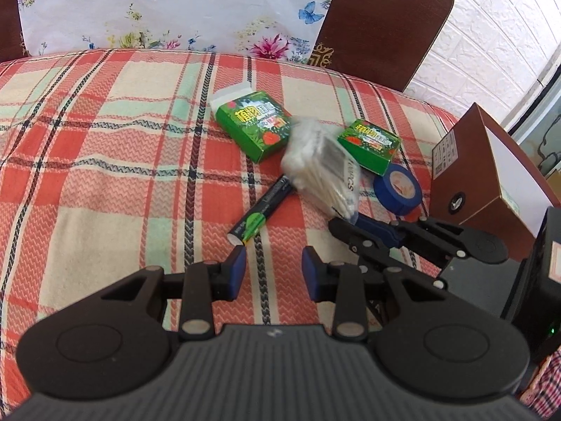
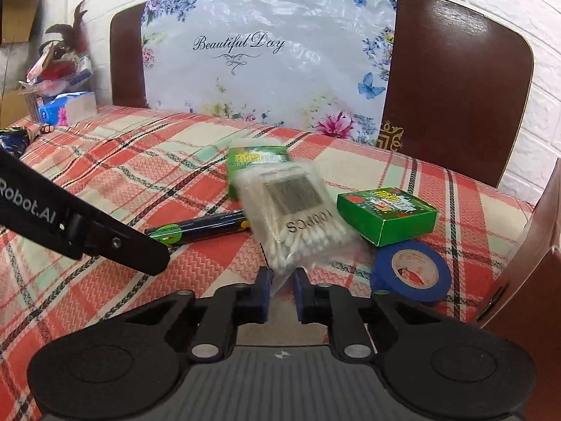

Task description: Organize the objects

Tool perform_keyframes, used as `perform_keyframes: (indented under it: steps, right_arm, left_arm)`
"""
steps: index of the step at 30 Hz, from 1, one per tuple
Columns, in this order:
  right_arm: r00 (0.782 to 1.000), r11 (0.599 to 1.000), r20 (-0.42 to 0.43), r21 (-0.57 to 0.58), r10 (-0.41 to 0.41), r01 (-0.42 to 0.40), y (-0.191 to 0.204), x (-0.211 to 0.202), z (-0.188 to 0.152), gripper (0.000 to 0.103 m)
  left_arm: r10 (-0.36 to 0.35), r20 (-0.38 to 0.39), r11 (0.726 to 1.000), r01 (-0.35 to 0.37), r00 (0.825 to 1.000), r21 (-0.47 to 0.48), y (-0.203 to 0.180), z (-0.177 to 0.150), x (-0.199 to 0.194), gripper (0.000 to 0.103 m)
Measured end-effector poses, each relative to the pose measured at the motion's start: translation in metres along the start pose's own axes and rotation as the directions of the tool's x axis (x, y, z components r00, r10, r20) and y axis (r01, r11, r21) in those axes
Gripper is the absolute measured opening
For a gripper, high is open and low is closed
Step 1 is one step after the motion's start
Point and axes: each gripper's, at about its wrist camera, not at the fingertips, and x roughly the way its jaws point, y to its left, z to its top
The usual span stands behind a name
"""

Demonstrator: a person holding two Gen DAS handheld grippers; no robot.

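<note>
Swabs in a clear bag hang pinched by one corner in the right gripper above the plaid bedspread, between two green boxes and over a battery, while the left gripper hovers spread wide, holding nothing.

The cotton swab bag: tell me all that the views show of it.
The cotton swab bag is a clear, soft plastic pouch packed with white-tipped swabs, bearing a grey barcode label and dark print. The right claw pinches its near corner, so it hangs tilted and slightly blurred over the plaid bedsheet. It hides part of the open green box and one end of the battery.
</note>
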Motion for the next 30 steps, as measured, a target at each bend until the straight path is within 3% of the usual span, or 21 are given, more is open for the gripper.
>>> perform_keyframes:
  steps: [6,10,11,12,14,16,18,19,20,22,23,24,30]
  right_arm:
    - [1.0,1.0,0.012,0.003,0.007,-0.007,0.004,-0.015,-0.008,0.005]
    - [0.999,0.999,0.002,0.003,0.051,-0.051,0.006,-0.028,-0.016,0.009]
    - [0.998,0.998,0.001,0.002,0.059,-0.059,0.007,-0.031,-0.017,0.014]
    - [0.998,0.998,0.006,0.008,0.058,-0.058,0.008,-0.033,-0.018,0.028]
    - [0.998,0.998,0.008,0.015,0.064,-0.064,0.008,-0.035,-0.018,0.044]
    - [0.998,0.998,0.005,0.01,0.058,-0.058,0.008,-0.032,-0.016,0.05]
    - [1.0,0.999,0.002,0.011,0.031,-0.031,0.008,-0.028,-0.014,0.074]
    - [1.0,1.0,-0.001,0.019,0.024,-0.024,0.006,-0.024,-0.014,0.076]
    - [1.0,0.999,-0.008,0.029,0.026,-0.026,0.005,-0.021,-0.014,0.073]
    - [0.999,0.998,-0.01,0.044,0.052,-0.052,0.002,-0.016,-0.012,0.061]
    - [0.998,0.998,-0.005,0.04,0.058,-0.057,0.002,-0.016,-0.011,0.037]
    - [0.998,0.997,-0.002,0.034,0.064,-0.064,0.003,-0.016,-0.009,0.021]
    - [0.998,0.999,0.041,0.021,0.038,-0.039,0.004,-0.033,-0.005,0.018]
  left_arm:
    - [-0.01,0.019,1.0,0.01,1.0,-0.006,-0.001,0.003,-0.004,0.04]
    - [0.005,0.034,1.0,-0.005,0.999,-0.018,0.0,0.01,-0.002,0.059]
    - [0.011,0.04,1.0,-0.01,0.999,-0.022,0.001,0.013,-0.002,0.066]
    - [0.013,0.047,1.0,-0.012,0.999,-0.029,0.001,0.016,-0.002,0.07]
    - [0.007,0.062,0.999,-0.004,0.998,-0.036,-0.001,0.022,0.001,0.075]
    - [0.006,0.056,1.0,-0.005,0.998,-0.025,-0.008,0.027,0.007,0.075]
    - [-0.004,0.054,1.0,0.004,0.999,-0.004,-0.016,0.031,0.013,0.073]
    - [-0.001,0.049,1.0,0.001,0.999,0.013,-0.019,0.031,0.018,0.061]
    - [0.002,0.031,1.0,-0.003,1.0,0.031,-0.022,0.031,0.024,0.04]
    - [-0.008,0.04,0.999,0.007,0.999,0.047,-0.023,0.028,0.028,0.038]
    - [-0.017,0.037,0.998,0.015,0.999,0.054,-0.024,0.028,0.027,0.036]
    - [-0.014,0.039,0.998,0.011,0.999,0.061,-0.026,0.028,0.023,0.034]
    - [-0.064,0.091,0.994,0.056,0.994,0.093,-0.044,0.033,-0.018,0.027]
